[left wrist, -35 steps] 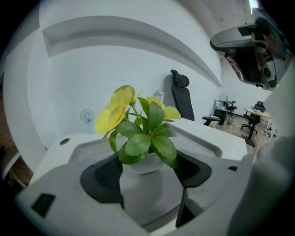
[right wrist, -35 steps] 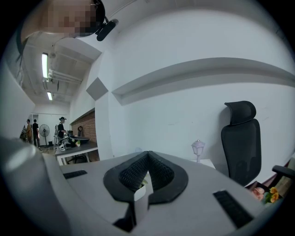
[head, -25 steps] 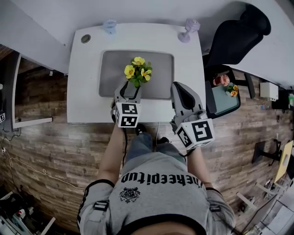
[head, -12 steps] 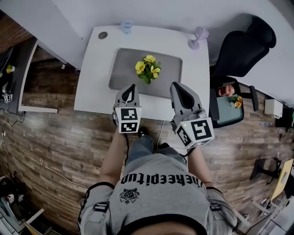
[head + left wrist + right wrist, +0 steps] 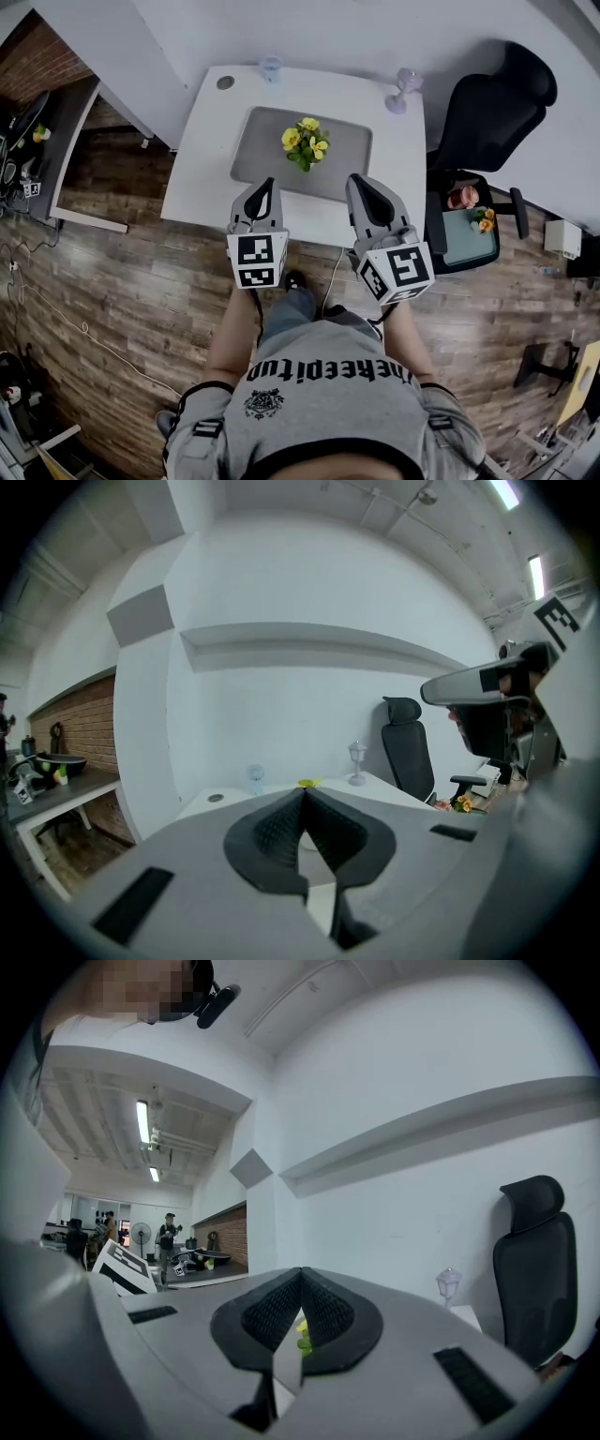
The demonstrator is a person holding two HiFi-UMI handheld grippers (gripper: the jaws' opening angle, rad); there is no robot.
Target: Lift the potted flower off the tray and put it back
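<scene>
Now I see the potted flower (image 5: 306, 147) standing upright on the grey tray (image 5: 261, 155), a little to the right of its middle, and nothing touches it. The tray lies on a white table (image 5: 208, 159) that is pushed against a white wall. At the far edge of the table stand a small pale blue object (image 5: 271, 67) and a small purple lamp-shaped ornament (image 5: 405, 88). The left gripper (image 5: 265, 182) and the right gripper (image 5: 357, 178) hang over the near edge of the table, side by side and clear of the flower. Both have their jaws pressed together with nothing between them. A black office chair (image 5: 497, 89) stands to the right of the table. Dark wooden floor (image 5: 122, 281) runs under everything, and brick wall (image 5: 42, 58) shows at the far left.
</scene>
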